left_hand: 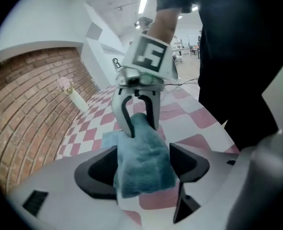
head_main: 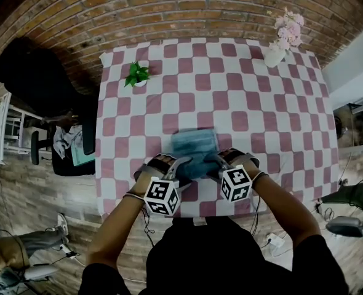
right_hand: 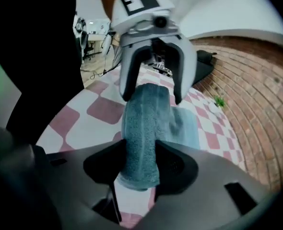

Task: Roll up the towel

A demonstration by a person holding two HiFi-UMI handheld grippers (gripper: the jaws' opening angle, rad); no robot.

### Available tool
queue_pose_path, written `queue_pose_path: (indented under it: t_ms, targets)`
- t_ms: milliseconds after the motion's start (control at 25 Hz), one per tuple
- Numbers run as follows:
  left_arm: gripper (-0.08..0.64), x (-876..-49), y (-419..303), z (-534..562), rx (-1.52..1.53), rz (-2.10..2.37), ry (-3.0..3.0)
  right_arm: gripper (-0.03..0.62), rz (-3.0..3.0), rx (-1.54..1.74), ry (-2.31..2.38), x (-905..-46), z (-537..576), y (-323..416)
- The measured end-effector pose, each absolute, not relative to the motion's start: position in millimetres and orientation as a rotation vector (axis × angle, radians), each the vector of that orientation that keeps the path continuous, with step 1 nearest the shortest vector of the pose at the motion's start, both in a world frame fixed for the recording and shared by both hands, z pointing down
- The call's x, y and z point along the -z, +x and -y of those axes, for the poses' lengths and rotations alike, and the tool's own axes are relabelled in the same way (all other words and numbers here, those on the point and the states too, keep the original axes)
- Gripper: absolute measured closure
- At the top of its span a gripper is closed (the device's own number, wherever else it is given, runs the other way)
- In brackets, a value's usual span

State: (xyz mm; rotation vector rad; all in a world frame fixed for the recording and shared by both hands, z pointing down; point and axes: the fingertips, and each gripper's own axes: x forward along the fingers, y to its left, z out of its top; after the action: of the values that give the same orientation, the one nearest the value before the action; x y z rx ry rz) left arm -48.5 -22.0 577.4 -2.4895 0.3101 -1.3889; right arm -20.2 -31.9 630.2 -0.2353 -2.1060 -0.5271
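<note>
Standing at the far edge of a checked table, against a brick wall: one small green plant toward the left corner and one vase of pale pink flowers toward the right corner, both well apart from the work. Wooden floor lay around the table. At the middle of the near edge was one blue towel, partly rolled. The roll lay crosswise in front of the person, and the flat unrolled part was spread on the table just beyond it, toward the plant and vase. The left gripper and right gripper faced each other along the roll, one at each end, so that each stood in the other's line of sight down the towel. Left gripper: jaws spread wide, with the roll's left end lying loose between them, not pinched. Right gripper: jaws drawn in on the roll's right end, both pads pressing the terry, which stuck out past them toward the camera. The roll rested on the table between the two grippers, and each marker cube sat on its gripper on the person's side of the jaws.
</note>
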Motion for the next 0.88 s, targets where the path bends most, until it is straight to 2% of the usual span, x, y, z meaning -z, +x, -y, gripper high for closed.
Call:
queue_pose_path:
  t_ms: [320,360,440,520,640,760,880]
  targets:
    - [0.202,-610.5,-64.9,11.2,1.532,-0.362,-2.312,0.413,2.123,-0.105,-0.419,-612.0,53.8,-31.9]
    - [0.221,-611.9,-66.9,18.6,1.538,-0.394,-2.321,0.413,2.128,-0.162,-0.435,-610.5,55.9,-33.6]
    - [0.338,-607.1,-69.1,35.5,1.530,-0.469,-2.365,0.411,2.145,-0.214,-0.450,-606.1,60.1,-36.0]
    - [0.367,-603.9,-70.7,48.1,1.541,-0.502,-2.461,0.380,2.192,-0.140,-0.404,-599.4,68.2,-37.4]
    - [0.387,-600.3,-74.3,62.1,1.551,-0.518,-2.658,0.327,2.288,0.226,-0.221,-579.0,83.5,-36.3]
    - [0.390,-593.6,-77.7,73.9,1.542,-0.500,-2.835,0.327,2.250,0.710,-0.115,-560.5,76.0,-34.2]
    - [0.387,-588.1,-79.9,87.2,1.541,-0.465,-2.950,0.333,2.139,0.938,-0.103,-562.4,64.1,-37.4]
